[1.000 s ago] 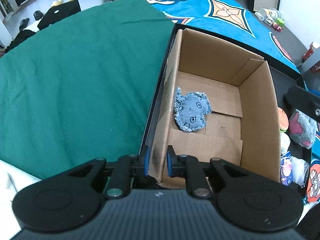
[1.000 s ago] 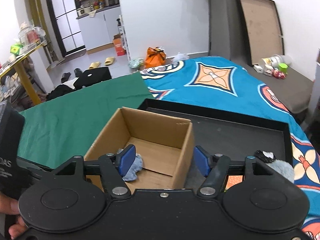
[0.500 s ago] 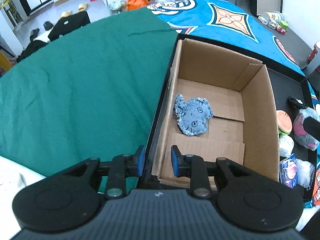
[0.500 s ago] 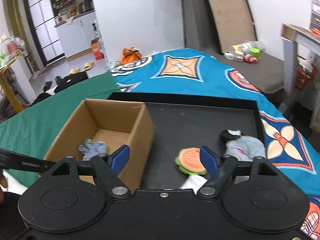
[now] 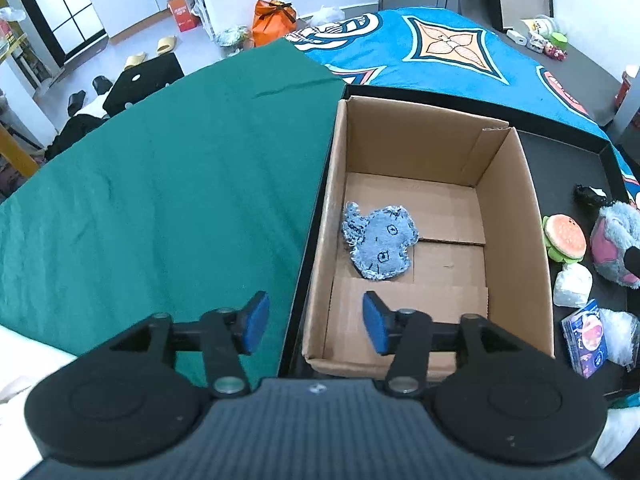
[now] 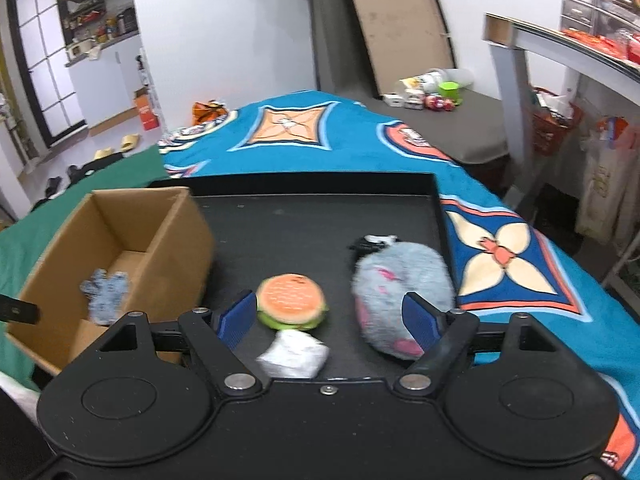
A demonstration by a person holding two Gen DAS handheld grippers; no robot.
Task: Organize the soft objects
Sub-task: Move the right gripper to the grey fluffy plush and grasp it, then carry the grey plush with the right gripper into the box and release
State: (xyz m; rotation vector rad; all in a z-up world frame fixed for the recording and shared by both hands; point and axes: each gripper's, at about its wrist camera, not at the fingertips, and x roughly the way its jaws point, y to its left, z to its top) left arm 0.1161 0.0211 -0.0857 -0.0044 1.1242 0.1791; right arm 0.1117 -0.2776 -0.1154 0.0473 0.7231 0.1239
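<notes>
Your left gripper [image 5: 312, 323] has its jaws spread apart with nothing between the pads; they straddle the near left wall of the cardboard box [image 5: 516, 216], one blue pad over the green cloth [image 5: 160, 184] and the other over the box floor. Just ahead of the right-hand pad, inside the box, lies the denim toy [image 5: 378, 242], flat on the bottom near the left wall.

Your right gripper [image 6: 330, 320] also has its jaws wide apart and holds nothing. Between them and slightly ahead sits the burger toy [image 6: 290, 300] on the black tray [image 6: 312, 216], with a white crumpled packet [image 6: 294, 356] touching its near side, closer to you. The grey plush [image 6: 400, 284] lies just ahead of your right-hand pad, partly hidden behind it. The box stands to the left of your left-hand pad, on the same tray.
</notes>
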